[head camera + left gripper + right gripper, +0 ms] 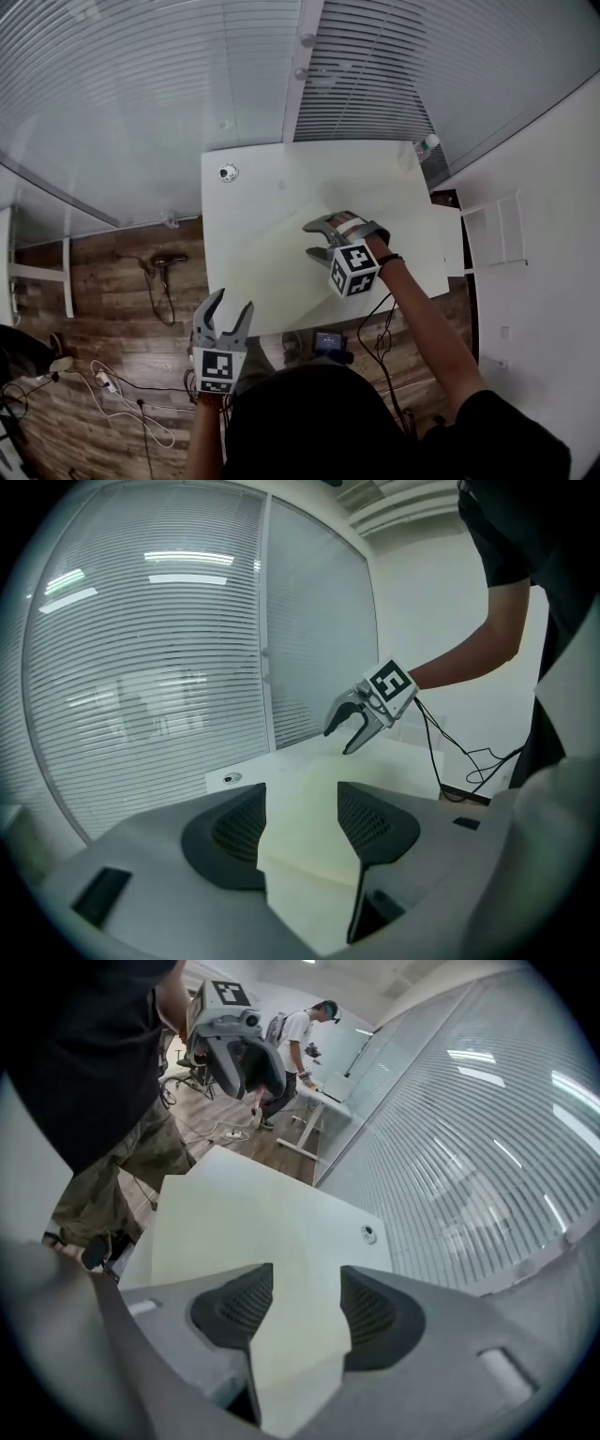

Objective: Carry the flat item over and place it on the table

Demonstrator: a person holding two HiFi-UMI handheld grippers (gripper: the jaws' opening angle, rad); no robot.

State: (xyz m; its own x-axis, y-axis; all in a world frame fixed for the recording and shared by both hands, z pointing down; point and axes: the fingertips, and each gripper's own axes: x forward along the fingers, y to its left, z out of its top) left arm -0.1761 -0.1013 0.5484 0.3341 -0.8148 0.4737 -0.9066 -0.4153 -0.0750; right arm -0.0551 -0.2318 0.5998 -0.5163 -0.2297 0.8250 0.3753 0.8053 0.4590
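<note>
Cream sheet [277,267] lies flat on the bench [244,178] (left tool [233,300] and right tool [309,239] both spread, empty), so a nudge could skid it off the near edge.

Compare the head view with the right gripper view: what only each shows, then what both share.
Only the head view: the bottle at the table's far corner and the marker cube on the right gripper. Only the right gripper view: a second person standing at a desk in the background. Both: the white table, the pale flat sheet on it, the round grommet and the left gripper, jaws apart.
</note>
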